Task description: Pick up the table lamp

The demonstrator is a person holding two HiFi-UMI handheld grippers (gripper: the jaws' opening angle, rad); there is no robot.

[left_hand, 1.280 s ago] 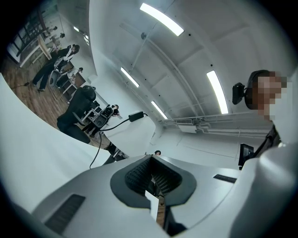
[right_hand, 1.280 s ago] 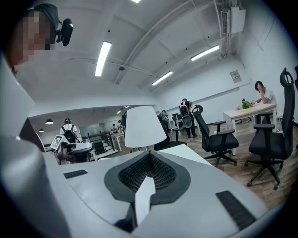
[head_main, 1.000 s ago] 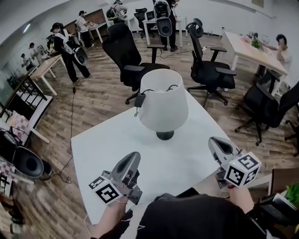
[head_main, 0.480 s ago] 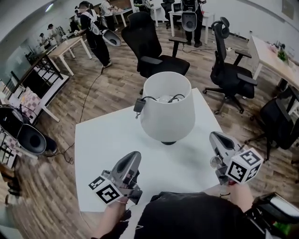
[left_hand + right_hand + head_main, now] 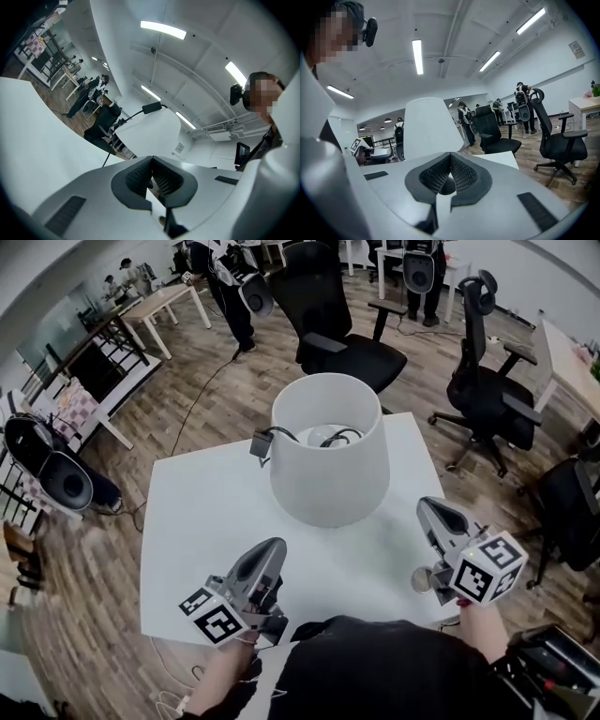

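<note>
A table lamp with a wide white shade (image 5: 328,460) stands on the square white table (image 5: 202,521), toward its far side; a black cord and plug (image 5: 260,443) hang at the shade's left rim. The shade hides the lamp's base. My left gripper (image 5: 274,551) hovers over the near part of the table, shut and empty, a little short of the shade. My right gripper (image 5: 427,512) is at the shade's right, also shut and empty, clear of it. The shade (image 5: 150,133) fills the middle of the left gripper view, and the shade (image 5: 426,126) rises just beyond the jaws in the right gripper view.
Black office chairs (image 5: 342,324) stand behind the table and another chair (image 5: 492,390) to the right. Other desks and several people with gear are at the back of the room (image 5: 220,268). A black round device (image 5: 61,484) sits on the wooden floor at left.
Both grippers have moved toward the lamp, the right one more. The view has come closer and higher over the lamp, so its dark base is now hidden under the shade.
</note>
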